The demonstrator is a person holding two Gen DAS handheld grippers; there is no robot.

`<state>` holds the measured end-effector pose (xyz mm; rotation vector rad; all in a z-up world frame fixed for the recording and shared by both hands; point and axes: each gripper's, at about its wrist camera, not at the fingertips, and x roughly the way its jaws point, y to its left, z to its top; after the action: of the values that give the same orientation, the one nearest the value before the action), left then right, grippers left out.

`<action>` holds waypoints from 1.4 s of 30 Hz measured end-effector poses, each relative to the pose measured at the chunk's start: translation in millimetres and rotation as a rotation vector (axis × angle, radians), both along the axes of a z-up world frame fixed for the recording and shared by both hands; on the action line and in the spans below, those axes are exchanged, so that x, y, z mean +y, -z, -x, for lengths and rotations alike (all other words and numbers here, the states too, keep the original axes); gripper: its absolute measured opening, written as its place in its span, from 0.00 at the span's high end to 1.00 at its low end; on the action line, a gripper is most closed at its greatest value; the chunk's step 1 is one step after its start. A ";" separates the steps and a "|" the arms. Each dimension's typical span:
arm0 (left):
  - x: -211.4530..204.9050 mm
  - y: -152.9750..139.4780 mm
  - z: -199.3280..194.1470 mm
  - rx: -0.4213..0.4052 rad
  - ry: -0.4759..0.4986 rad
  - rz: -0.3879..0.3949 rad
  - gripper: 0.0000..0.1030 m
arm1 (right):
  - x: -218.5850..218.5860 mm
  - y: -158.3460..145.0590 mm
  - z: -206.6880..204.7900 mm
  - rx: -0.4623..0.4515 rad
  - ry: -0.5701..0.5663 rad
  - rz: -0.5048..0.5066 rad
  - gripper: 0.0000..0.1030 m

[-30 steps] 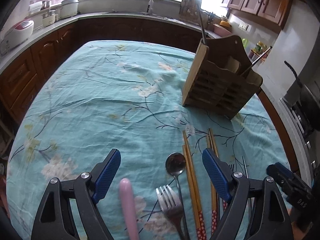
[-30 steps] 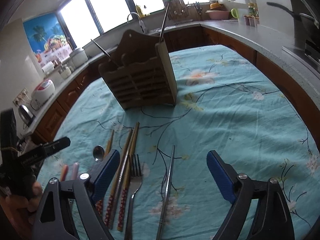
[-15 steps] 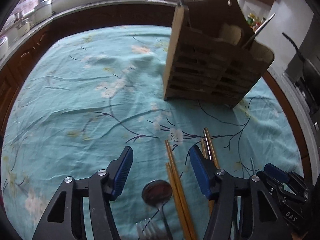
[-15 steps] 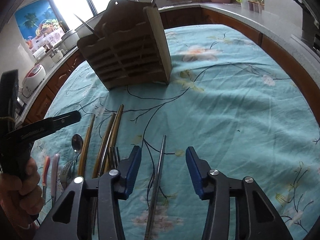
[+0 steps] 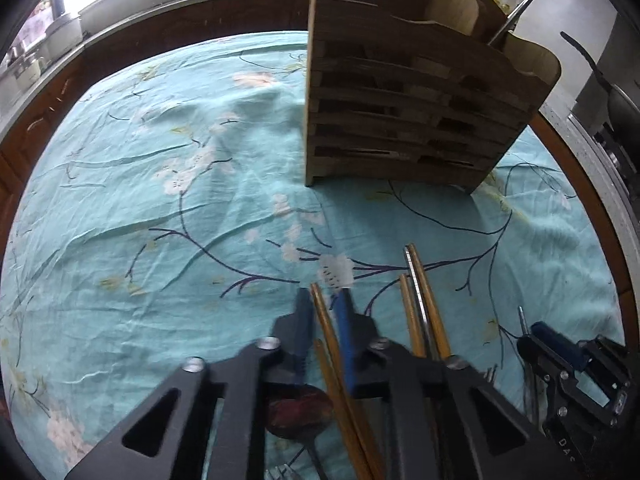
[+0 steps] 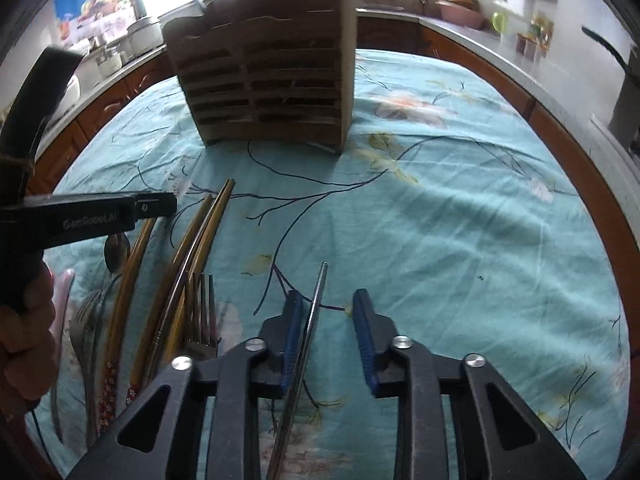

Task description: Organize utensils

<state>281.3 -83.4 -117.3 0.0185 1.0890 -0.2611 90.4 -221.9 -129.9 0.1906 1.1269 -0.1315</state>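
Left gripper (image 5: pixel 325 312) pinches a wooden chopstick (image 5: pixel 325 330) at lower centre; right gripper (image 6: pixel 326 320) stands parted around a metal chopstick (image 6: pixel 316 304), left pad touching it; wooden utensil holder (image 6: pixel 272 80) stands upright at top centre on the teal tablecloth (image 6: pixel 460 220).

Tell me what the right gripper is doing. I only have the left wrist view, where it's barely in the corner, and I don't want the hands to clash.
Observer: The right gripper is open, its fingers astride a metal chopstick.
Operator: Is it centred?
Observer: No, the chopstick lies against the left finger, with a gap to the other.
Operator: Anything close beside it?
Observer: A fork lies just to its left, tines pointing toward the wooden holder.
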 end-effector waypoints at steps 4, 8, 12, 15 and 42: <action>-0.4 -1.3 -2.1 0.020 0.009 0.041 0.94 | 2.4 -0.9 -2.2 0.000 -0.011 0.000 0.93; 6.4 -12.1 2.3 0.009 0.008 0.083 0.94 | -9.8 -3.2 -0.2 -0.009 0.026 -0.086 0.95; 13.9 -28.5 14.5 -0.013 0.003 0.132 0.95 | -20.0 -15.0 3.3 -0.043 0.052 -0.157 0.95; 22.2 -42.7 26.2 -0.032 -0.003 0.157 0.95 | -24.3 -28.5 6.2 -0.076 0.063 -0.180 0.96; 77.2 -144.9 129.0 -0.221 -0.021 0.263 0.96 | -33.6 -108.2 29.9 -0.290 0.090 -0.243 0.96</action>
<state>152.3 -6.2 27.6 -0.1955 0.8287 -0.3728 60.4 -255.5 -21.7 0.4625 0.8433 -0.0437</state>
